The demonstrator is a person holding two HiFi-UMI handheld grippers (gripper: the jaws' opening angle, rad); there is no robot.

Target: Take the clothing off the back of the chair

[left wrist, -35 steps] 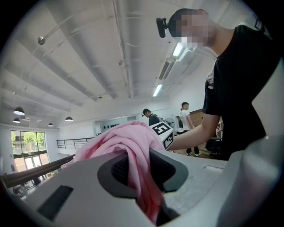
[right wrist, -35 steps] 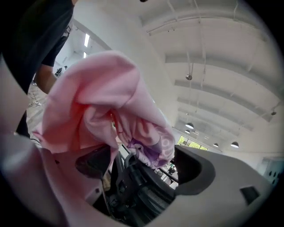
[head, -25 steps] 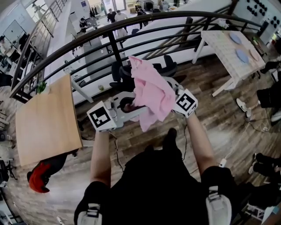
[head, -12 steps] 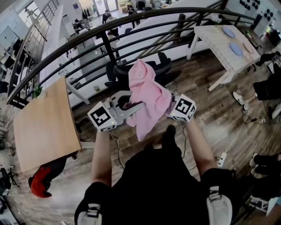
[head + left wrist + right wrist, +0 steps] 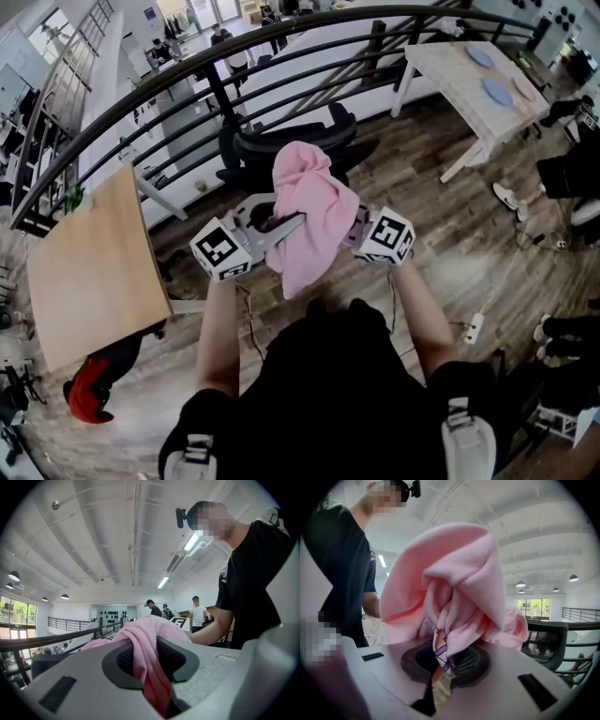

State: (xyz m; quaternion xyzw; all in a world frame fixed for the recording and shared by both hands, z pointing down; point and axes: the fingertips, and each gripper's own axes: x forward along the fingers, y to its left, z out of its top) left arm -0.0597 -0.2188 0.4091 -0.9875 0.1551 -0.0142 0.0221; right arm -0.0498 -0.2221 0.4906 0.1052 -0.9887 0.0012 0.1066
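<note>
Dark wood-plank flooring (image 5: 450,244) with a streaky grain runs across an open upper level, edged by a curved black tubular metal railing (image 5: 281,52). Beyond the rail lies a lower white hall with people standing about. A pale, smooth wooden tabletop (image 5: 89,272) sits at the left. A white-legged table with a light top (image 5: 459,80) stands at the upper right and carries round blue plates (image 5: 497,91). A white power strip (image 5: 472,328) lies on the planks at the right.

Just inside the railing stands a black mesh-backed office chair (image 5: 281,141). The soft pink fabric garment (image 5: 314,211) is off its back, bunched in loose rounded folds and held in the air between the two tongs, on the person's side of the chair.

The left gripper (image 5: 151,665) is clamped on a thick fold of the cloth, which fills the narrow gap between its grey ribbed pads. The right gripper (image 5: 443,660) has just been closing its jaws, and they now pinch a gathered edge with a purple printed trim, the rest billowing above them
</note>
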